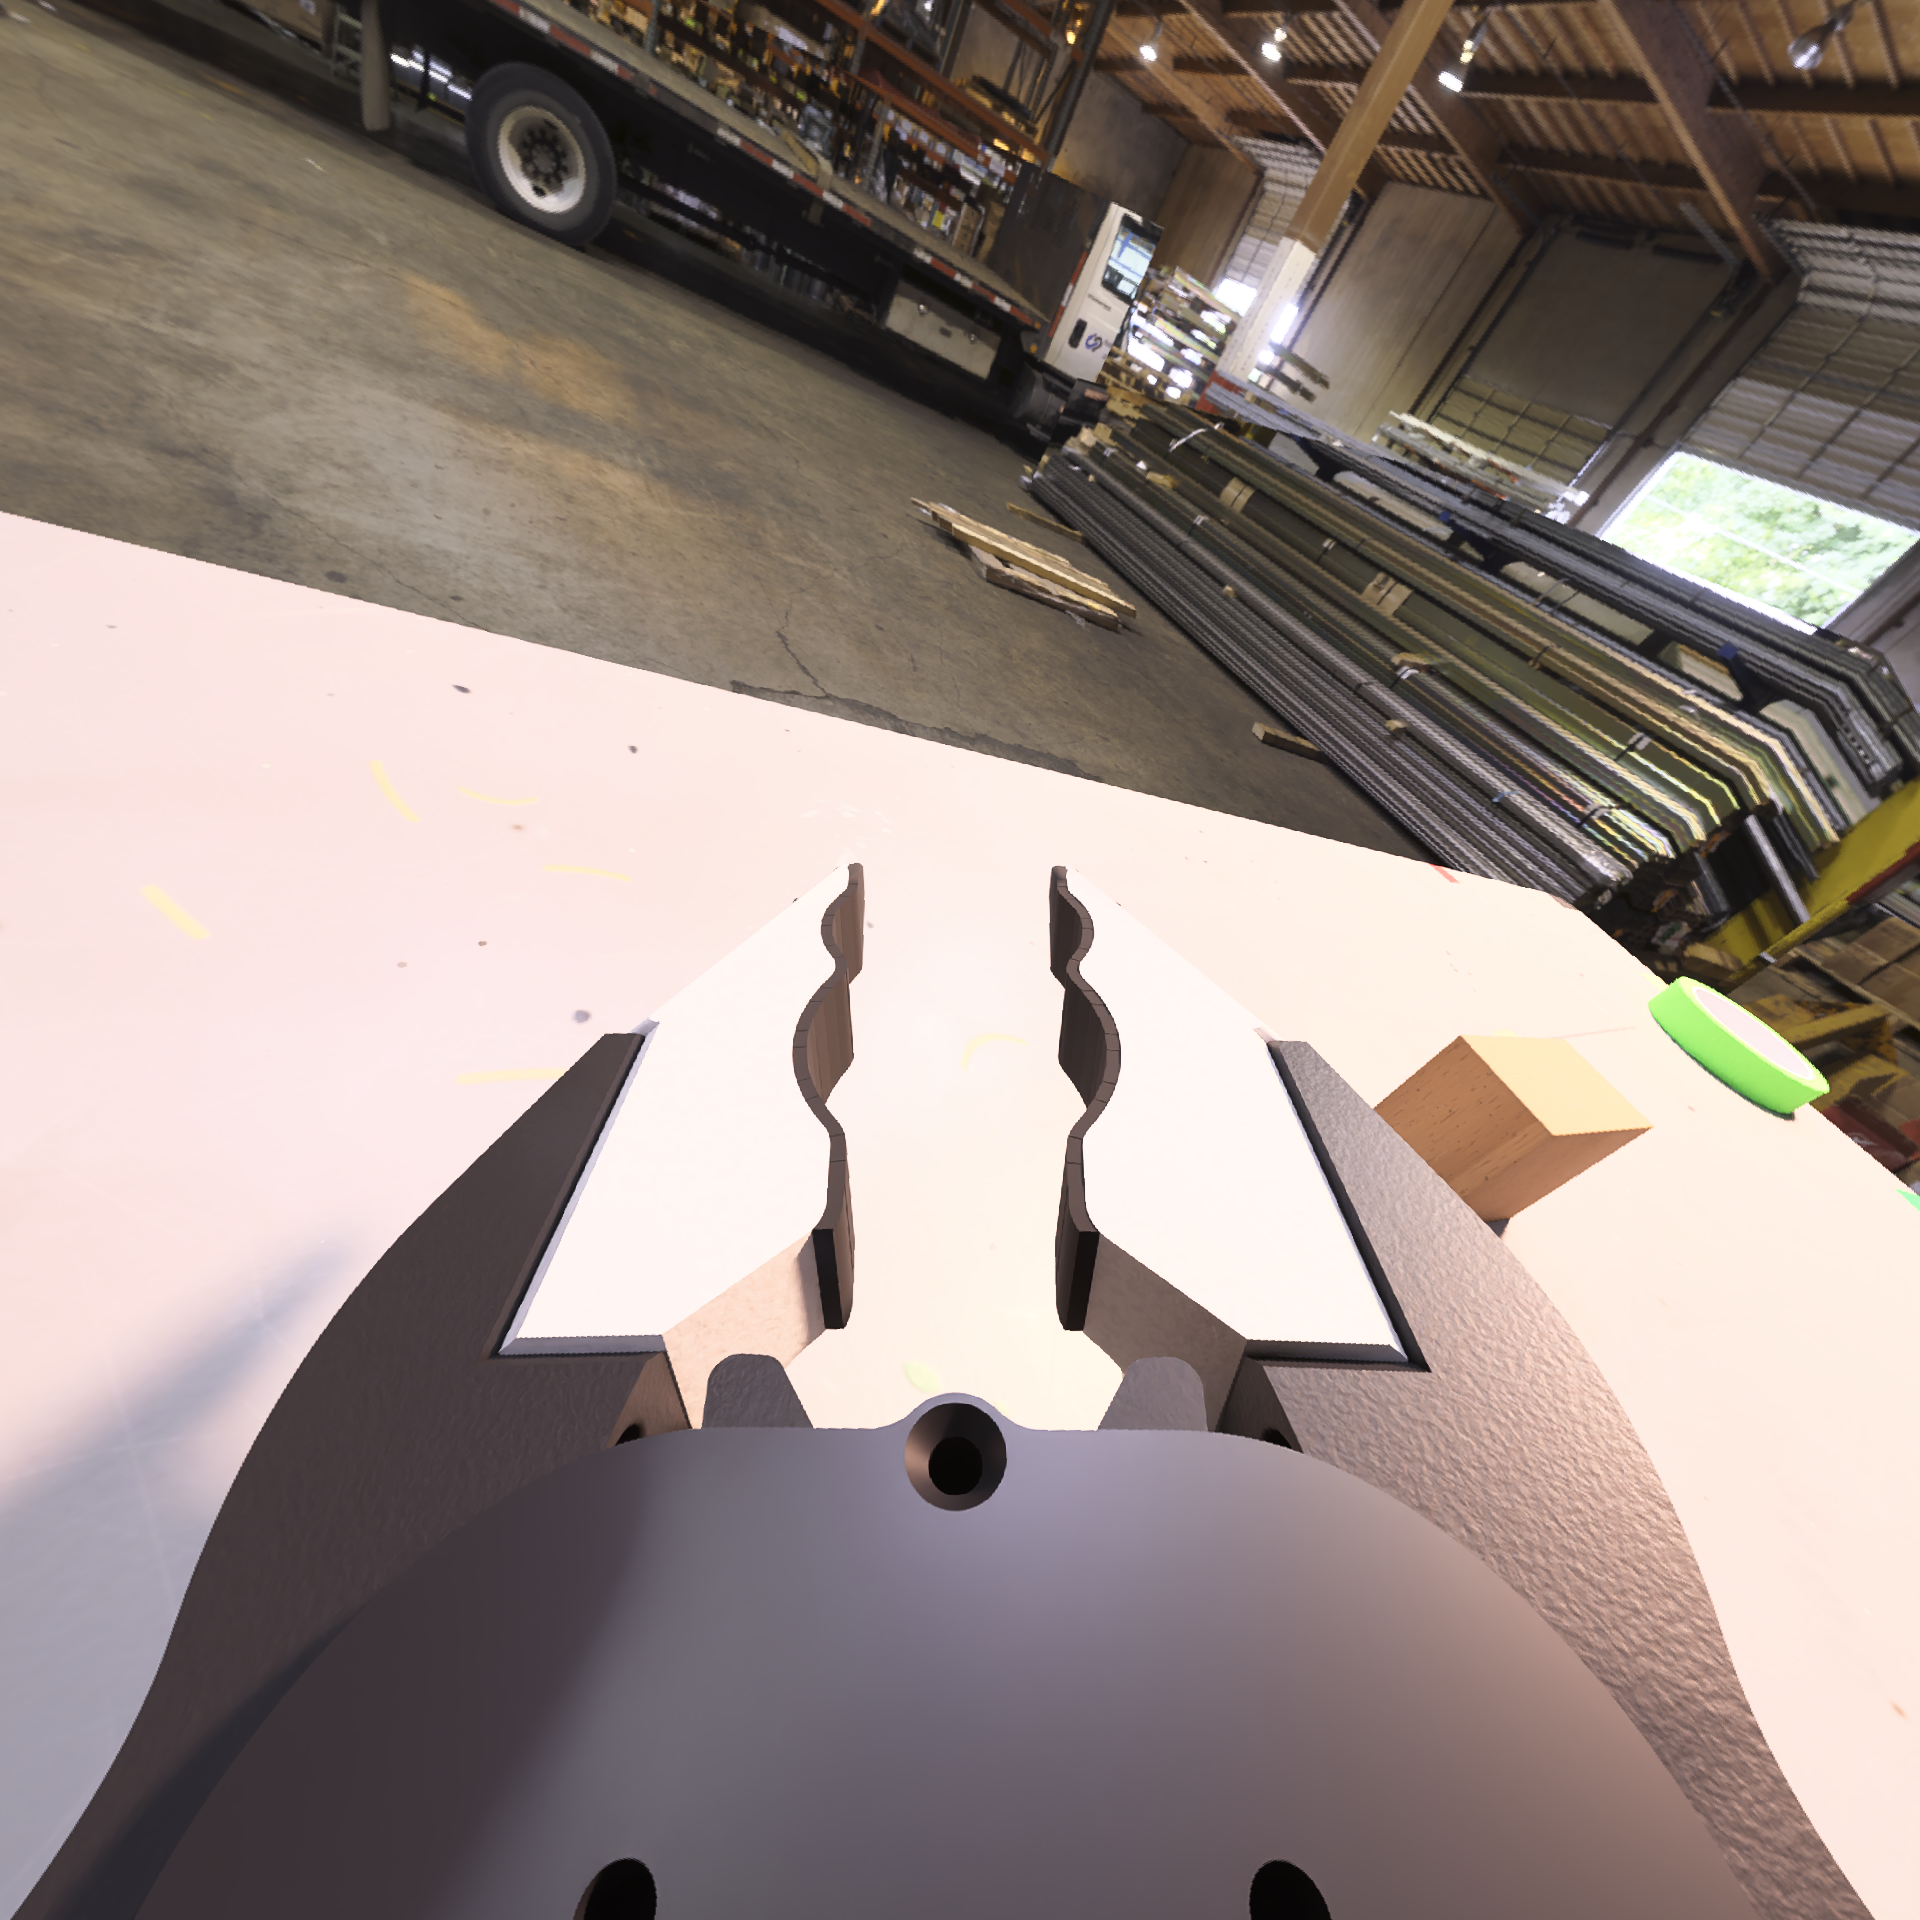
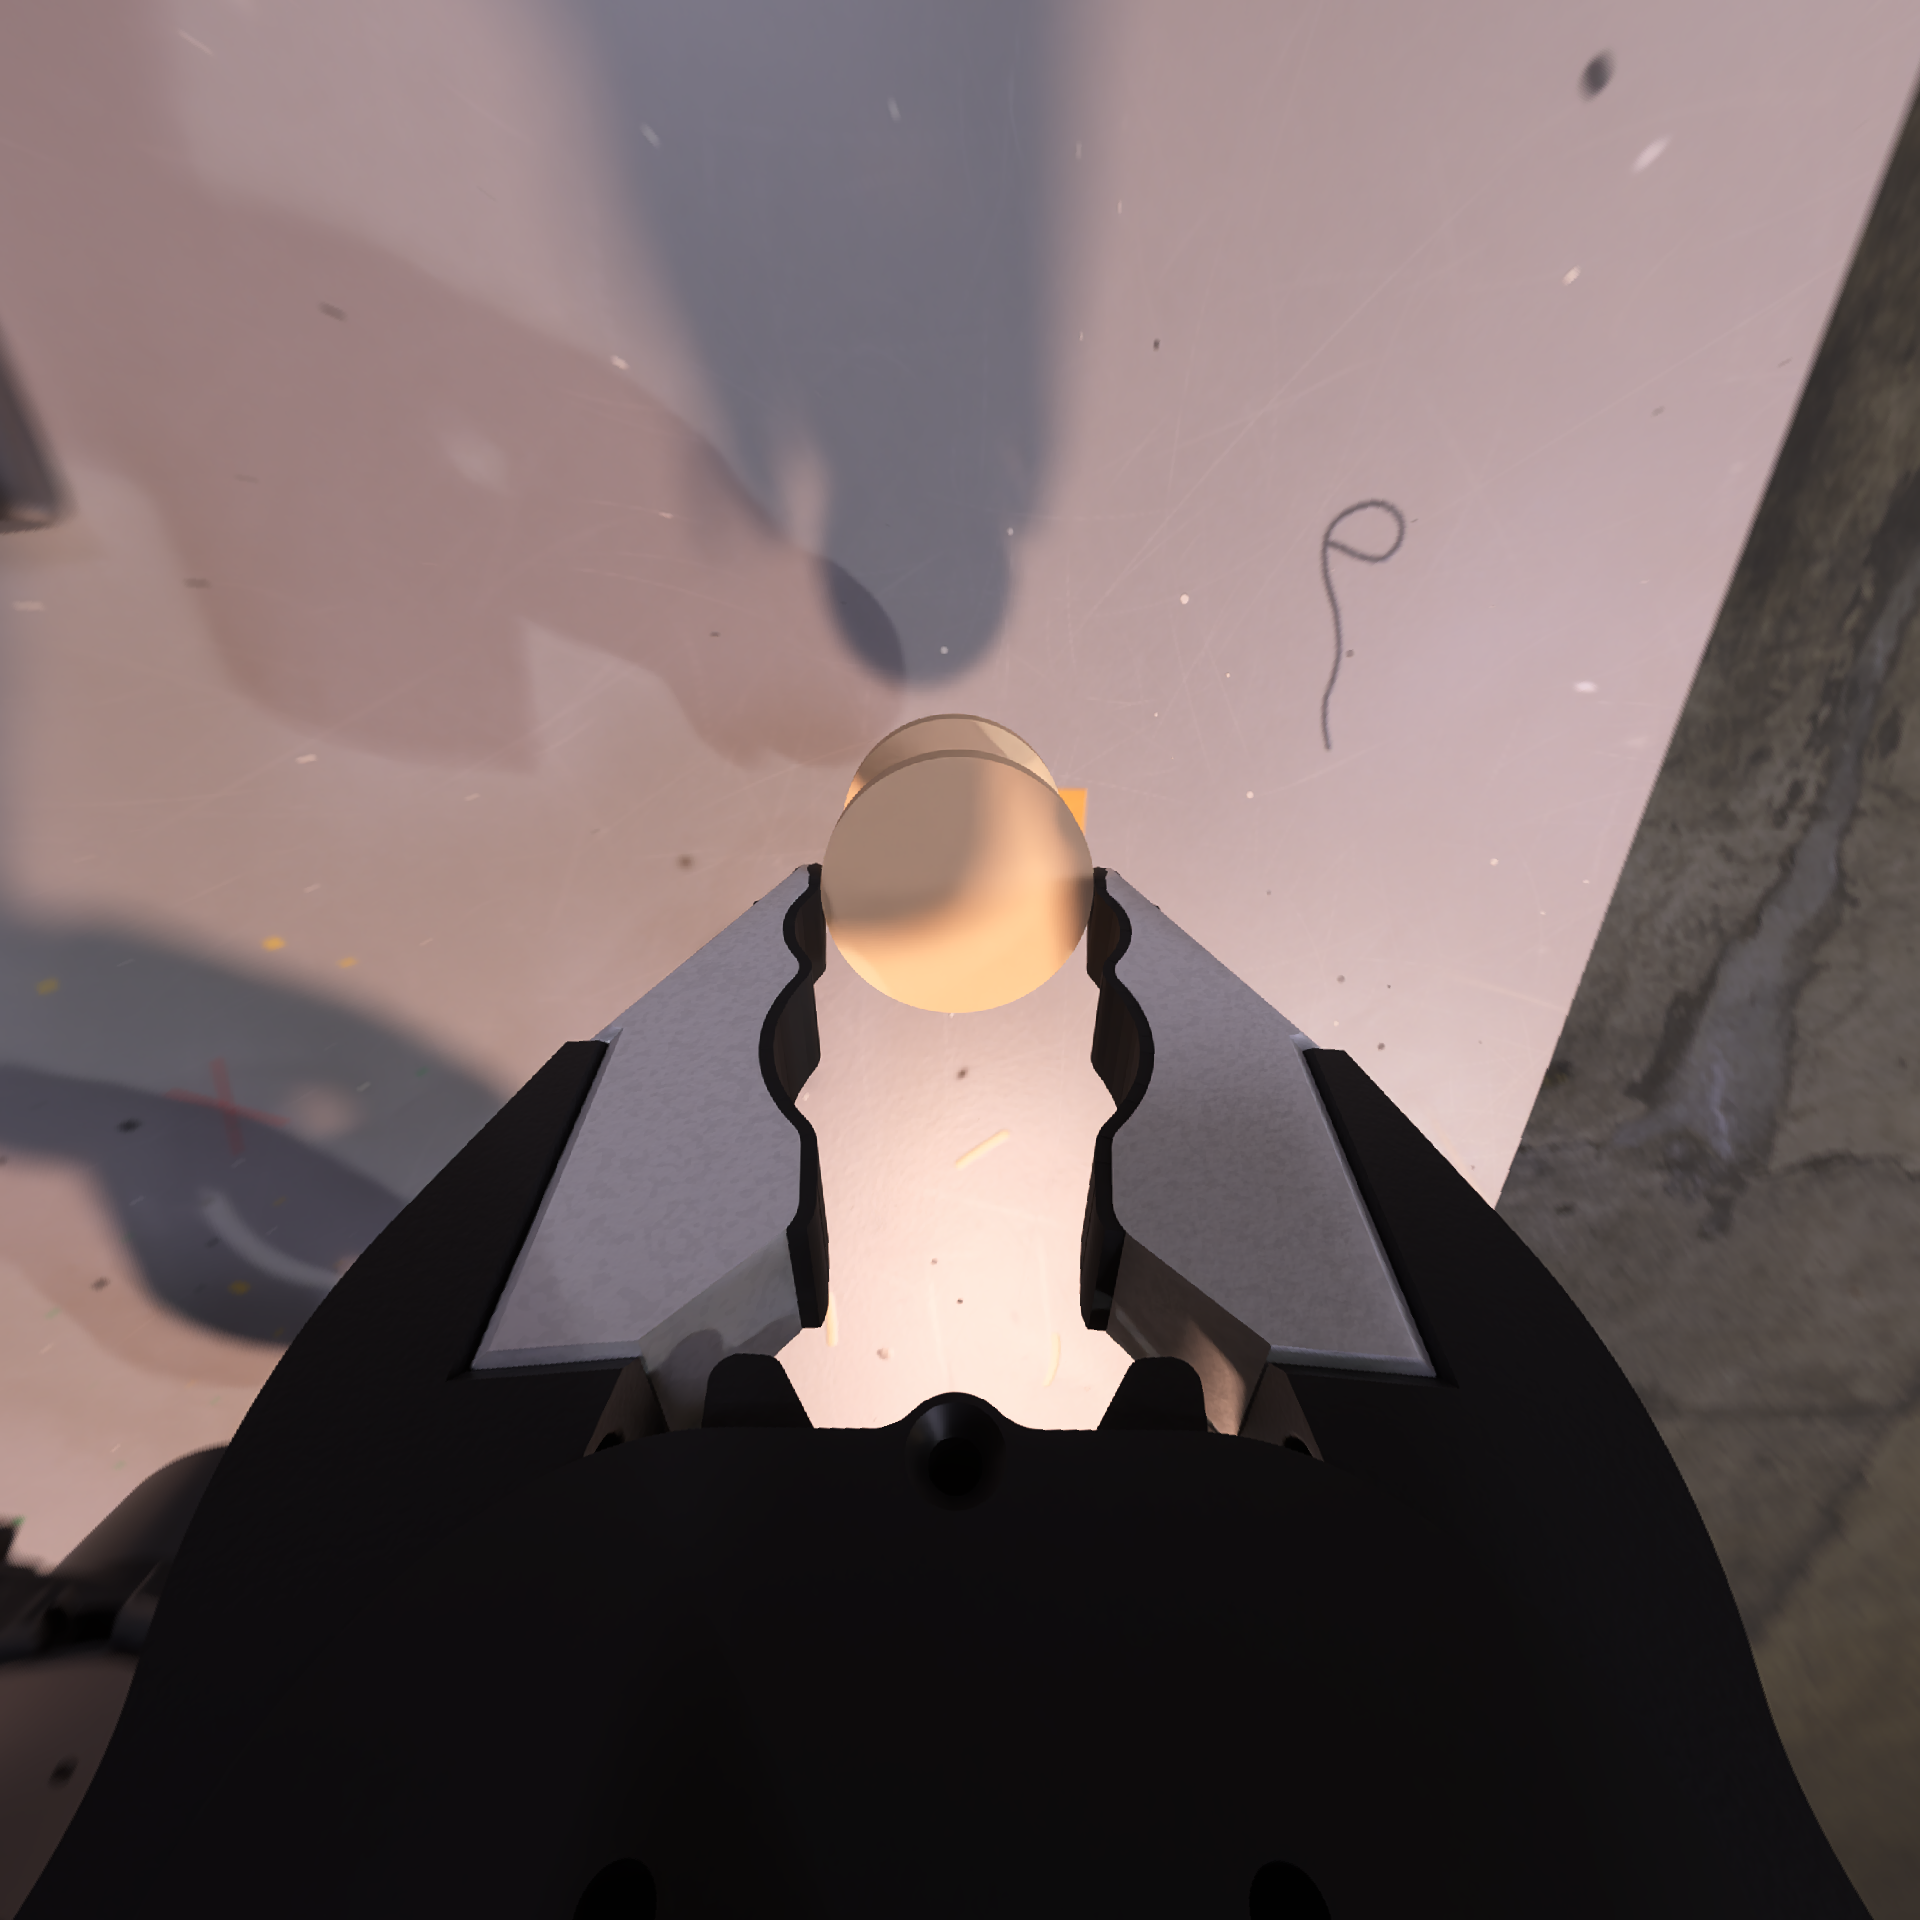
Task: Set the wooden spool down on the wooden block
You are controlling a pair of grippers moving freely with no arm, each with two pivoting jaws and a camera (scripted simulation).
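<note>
In the right wrist view my right gripper (image 2: 954,902) looks down at the white table (image 2: 1351,312). Its fingertips (image 2: 800,914) are closed on the round end flange of the pale wooden spool (image 2: 954,883), which hangs above the table and casts shadows on it. In the left wrist view the wooden block (image 1: 1507,1117) sits on the white table (image 1: 312,935), just right of my left gripper and partly hidden by its right finger. My left gripper (image 1: 956,894) is open and empty, low over the table. The block does not show in the right wrist view.
A green tape roll (image 1: 1740,1044) lies beyond the block near the table's right edge. In the right wrist view the table's edge runs down the right side, with concrete floor (image 2: 1714,935) past it. A small orange patch (image 2: 1075,805) shows behind the spool.
</note>
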